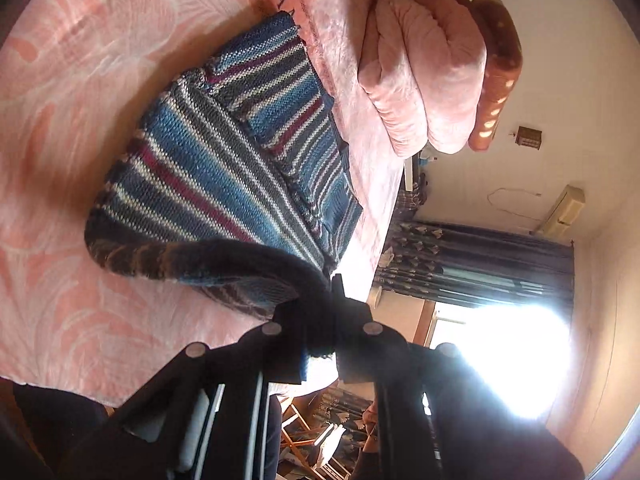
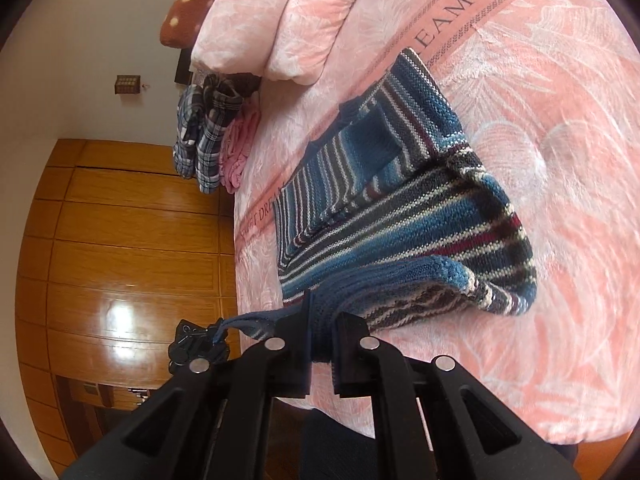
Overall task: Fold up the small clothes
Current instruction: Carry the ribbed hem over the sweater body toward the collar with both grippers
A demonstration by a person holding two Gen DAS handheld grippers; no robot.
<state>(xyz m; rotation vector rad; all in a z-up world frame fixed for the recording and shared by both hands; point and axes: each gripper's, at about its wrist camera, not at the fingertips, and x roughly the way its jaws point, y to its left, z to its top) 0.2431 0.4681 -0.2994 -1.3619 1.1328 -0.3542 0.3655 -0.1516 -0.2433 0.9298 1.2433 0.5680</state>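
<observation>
- Striped knit garment [image 2: 404, 216] lies on the pink bedspread [image 2: 560, 160], near edge lifted
- Left gripper [image 1: 320, 344] and right gripper [image 2: 322, 340] each clamp that edge
- Risk: uneven pull skews the fold; the left grip's depth appears shallow, backlit

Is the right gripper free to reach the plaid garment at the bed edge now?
Probably not. The right gripper has its jaws shut on the striped knitted garment, so it would have to let go first. The plaid garment hangs off the bed edge, past the knit.
</observation>
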